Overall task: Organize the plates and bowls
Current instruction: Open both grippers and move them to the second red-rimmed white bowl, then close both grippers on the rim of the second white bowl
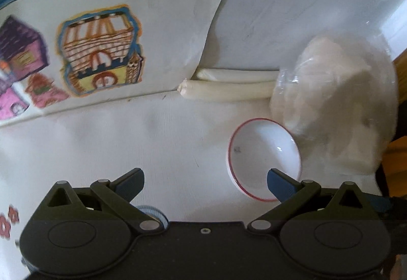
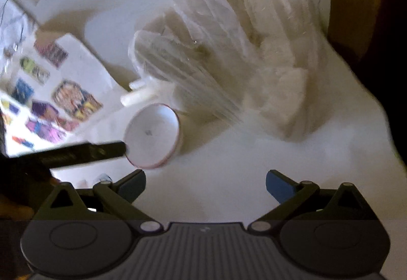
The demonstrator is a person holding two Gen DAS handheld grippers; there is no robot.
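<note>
Standing wide apart with nothing between its blue pads, the left gripper [image 1: 205, 182] is released and has the white, red-rimmed bowl [image 1: 264, 159] just ahead and toward its right-hand finger, whose tip overlaps the bowl's near rim in the left wrist view; whether that tip touches the rim cannot be told; from the right wrist view a dark finger of the left gripper reaches the bowl's [image 2: 152, 136] edge from the left, so the left hand is the nearer one; the right gripper [image 2: 205, 183] is likewise released and empty, with the bowl ahead and off to its left, apart from its fingers; the bowl lies tipped on its side on the white table [image 1: 127, 132], mouth toward the cameras, leaning against a clear plastic bag of pale bread-like pieces [image 1: 338, 102]; beyond the bowl two pale rolls [image 1: 229, 89] lie side by side, their far ends hidden by the bag; motion blur smears the bag's contents, and no plates are in view
</note>
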